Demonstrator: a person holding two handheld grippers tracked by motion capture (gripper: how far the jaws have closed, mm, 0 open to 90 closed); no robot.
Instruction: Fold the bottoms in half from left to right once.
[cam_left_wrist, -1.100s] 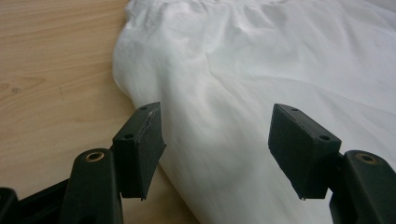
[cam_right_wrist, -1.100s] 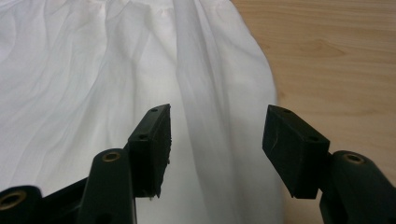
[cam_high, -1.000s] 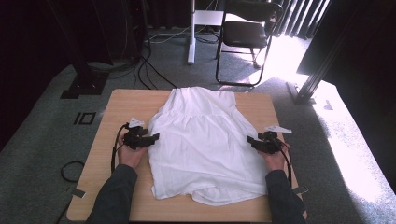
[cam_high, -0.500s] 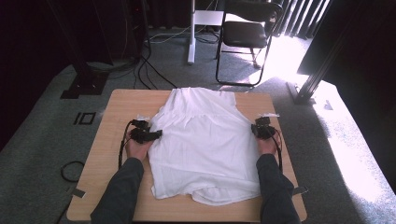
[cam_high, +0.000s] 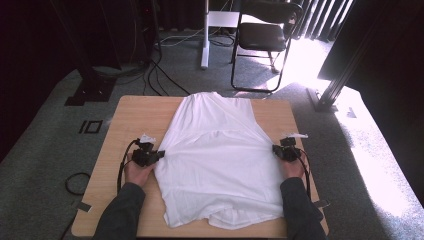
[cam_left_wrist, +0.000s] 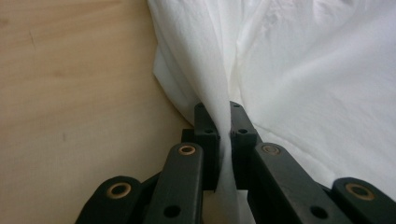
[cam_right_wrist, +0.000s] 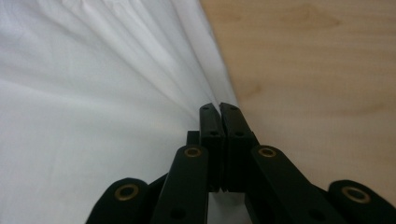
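Note:
A white shirt (cam_high: 220, 160) lies spread flat on the wooden table (cam_high: 135, 115), neck end at the far side. My left gripper (cam_high: 159, 153) is at the shirt's left edge. Its jaws have just been closing and now pinch a fold of the cloth (cam_left_wrist: 224, 70), as the left gripper view (cam_left_wrist: 217, 106) shows. My right gripper (cam_high: 274, 148) is at the shirt's right edge. Its jaws have just been closing too and stand shut on the hem (cam_right_wrist: 205, 84), with pleats fanning out from the tips (cam_right_wrist: 218, 108). Both hands rest low on the table.
Bare wood runs along both sides of the shirt (cam_left_wrist: 70, 93) (cam_right_wrist: 317, 70). Beyond the table's far edge stand a black chair (cam_high: 262, 37) and a white post (cam_high: 204, 35), with cables on the carpet (cam_high: 160, 75). A dark metal frame leg (cam_high: 345, 65) rises at the right.
Both hands moved inward and away from me along the shirt's sides. Both grippers went from open beside the cloth to shut on its edges.

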